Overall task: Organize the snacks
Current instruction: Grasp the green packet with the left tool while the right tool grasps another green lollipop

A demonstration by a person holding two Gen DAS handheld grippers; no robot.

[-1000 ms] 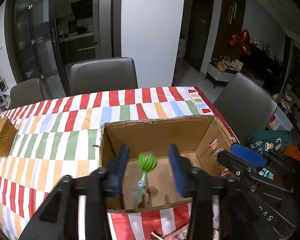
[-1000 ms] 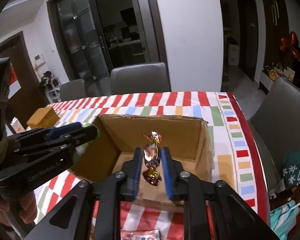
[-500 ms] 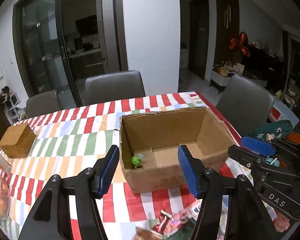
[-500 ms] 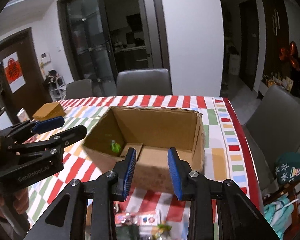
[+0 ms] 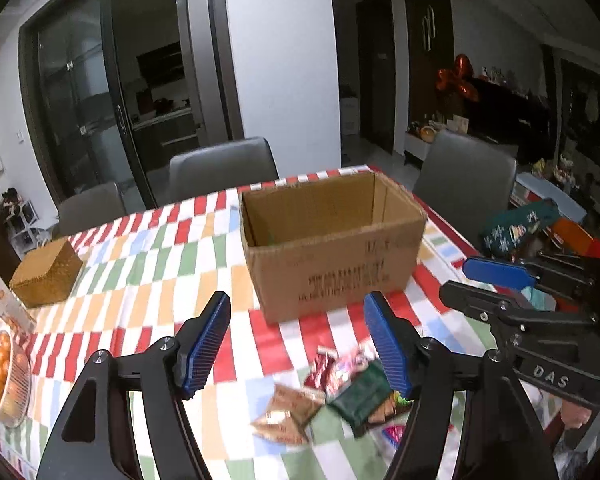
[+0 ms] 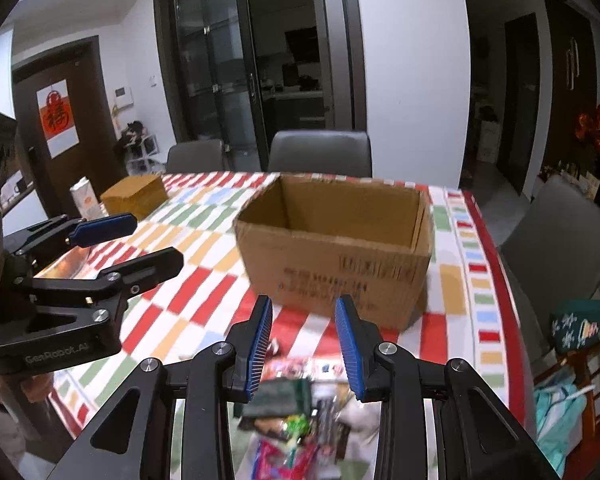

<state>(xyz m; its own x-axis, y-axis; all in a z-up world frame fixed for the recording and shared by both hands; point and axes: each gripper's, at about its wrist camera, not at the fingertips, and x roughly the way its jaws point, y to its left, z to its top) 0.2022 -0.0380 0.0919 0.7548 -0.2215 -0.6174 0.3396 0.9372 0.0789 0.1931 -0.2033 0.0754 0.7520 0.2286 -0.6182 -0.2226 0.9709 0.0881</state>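
An open cardboard box (image 5: 332, 240) stands on the striped tablecloth (image 5: 148, 280); it also shows in the right wrist view (image 6: 336, 248). Its inside is hidden from here. A pile of wrapped snacks (image 5: 340, 392) lies on the cloth in front of the box, also in the right wrist view (image 6: 300, 420). My left gripper (image 5: 300, 344) is open and empty, above the pile's left part. My right gripper (image 6: 304, 340) is open and empty, just above the pile. Each gripper shows in the other's view, left (image 6: 100, 248) and right (image 5: 500, 284).
A woven box (image 5: 46, 272), a carton (image 5: 2, 300) and a fruit bowl (image 5: 0, 376) stand at the table's left. Grey chairs (image 5: 224, 164) stand behind and at the right (image 5: 464, 180). Bags (image 5: 520, 228) lie on a seat at the right.
Both grippers dropped their sweets, a green lollipop and a red-gold candy, into the box, opened, then pulled back and down toward the snack pile in front of the box.
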